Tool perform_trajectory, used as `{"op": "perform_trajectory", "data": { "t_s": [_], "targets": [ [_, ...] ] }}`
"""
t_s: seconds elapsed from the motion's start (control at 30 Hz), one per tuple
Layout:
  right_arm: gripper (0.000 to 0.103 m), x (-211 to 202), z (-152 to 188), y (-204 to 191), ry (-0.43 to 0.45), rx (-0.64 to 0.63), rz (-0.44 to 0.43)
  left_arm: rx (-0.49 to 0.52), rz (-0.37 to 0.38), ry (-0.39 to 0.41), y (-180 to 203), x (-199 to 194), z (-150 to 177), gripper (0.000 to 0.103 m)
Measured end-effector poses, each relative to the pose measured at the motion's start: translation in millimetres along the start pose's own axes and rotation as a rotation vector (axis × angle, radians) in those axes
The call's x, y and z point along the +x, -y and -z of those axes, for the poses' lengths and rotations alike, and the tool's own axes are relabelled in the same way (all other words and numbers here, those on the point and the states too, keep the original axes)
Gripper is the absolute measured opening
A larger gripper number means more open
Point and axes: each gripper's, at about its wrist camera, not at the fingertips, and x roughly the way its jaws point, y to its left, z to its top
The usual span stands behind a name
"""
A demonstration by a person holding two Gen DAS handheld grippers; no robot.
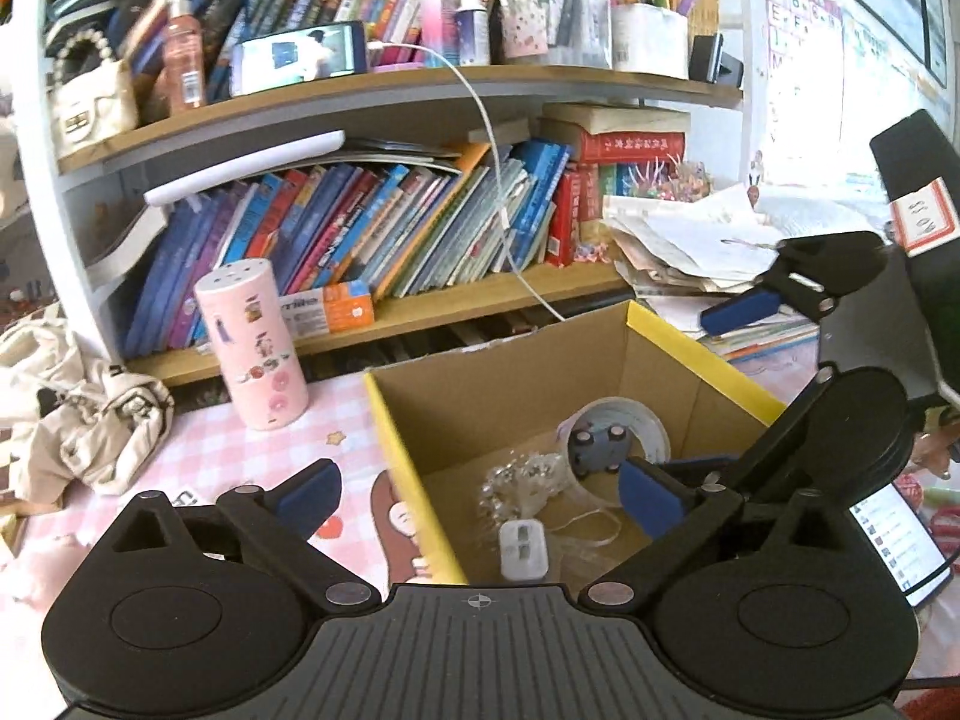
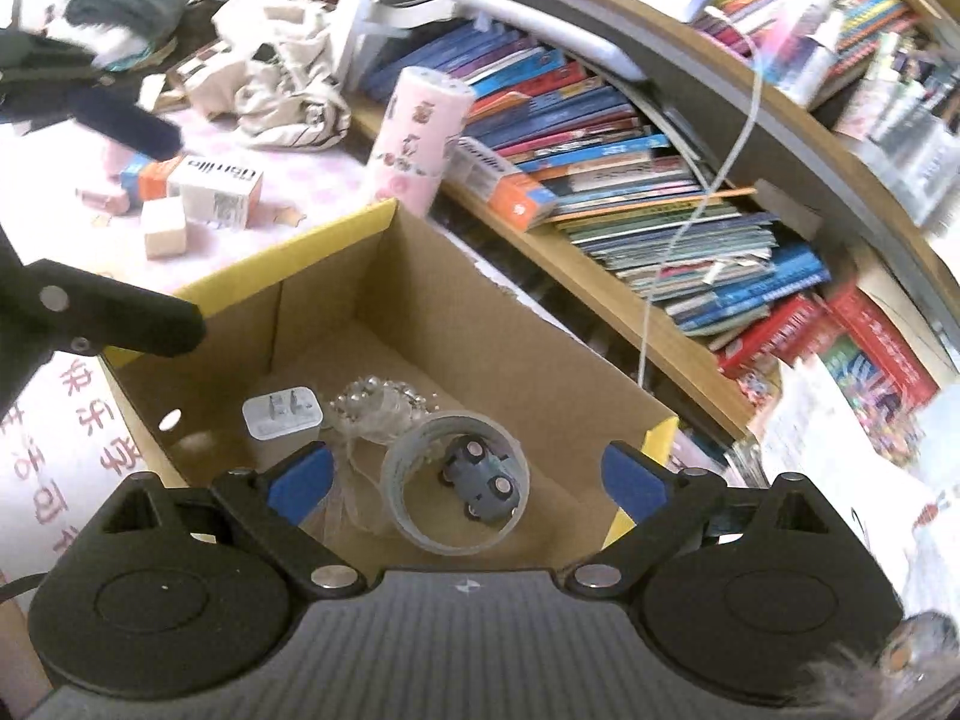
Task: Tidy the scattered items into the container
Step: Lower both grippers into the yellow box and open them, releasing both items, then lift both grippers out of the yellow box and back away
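Note:
An open cardboard box (image 1: 414,456) with yellow rims stands on the pink checked table; it also shows in the right wrist view (image 2: 336,324). Inside lie a white charger plug (image 1: 523,552) (image 2: 282,414), a clear bead bundle (image 1: 522,477) (image 2: 378,402), a tape roll (image 1: 648,420) (image 2: 402,480) and a blue toy car (image 1: 597,450) (image 2: 486,483) inside the roll. My left gripper (image 1: 474,495) is open and empty over the box's near left wall. My right gripper (image 2: 468,477) is open and empty above the box. A small orange-white carton (image 2: 207,189) and a wooden block (image 2: 163,234) lie on the table left of the box.
A pink cylinder (image 1: 252,348) (image 2: 420,138) stands behind the box. A bookshelf (image 1: 384,228) (image 2: 600,144) packed with books runs along the back. A crumpled cloth bag (image 1: 90,426) (image 2: 282,78) lies at the left. Loose papers (image 1: 690,240) pile at the right. A phone (image 1: 900,540) lies at the right edge.

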Motion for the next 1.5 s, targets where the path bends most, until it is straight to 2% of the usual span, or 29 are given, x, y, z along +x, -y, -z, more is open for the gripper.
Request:
{"op": "perform_trajectory", "data": {
  "t_s": [0.5, 0.93, 1.2, 1.5],
  "targets": [
    [0.097, -64.2, -0.8, -45.5, 0.119, 0.251, 0.123, -0.071, 0.038, 0.001, -37.1, -48.6, 41.2, 0.101],
    [0.097, -73.5, 20.9, -111.7, 0.04, 0.351, 0.155, -0.09, 0.041, -0.064, -58.7, -72.8, 87.2, 0.101],
    [0.097, -75.6, 28.7, -154.4, 0.034, 0.429, 0.171, -0.123, 0.037, -0.089, -73.2, -87.9, 108.8, 0.101],
    [0.1, -74.7, 29.6, -192.6, -0.002, 0.442, 0.156, -0.15, 0.044, -0.102, -87.7, -104.6, 127.7, 0.101]
  ]
}}
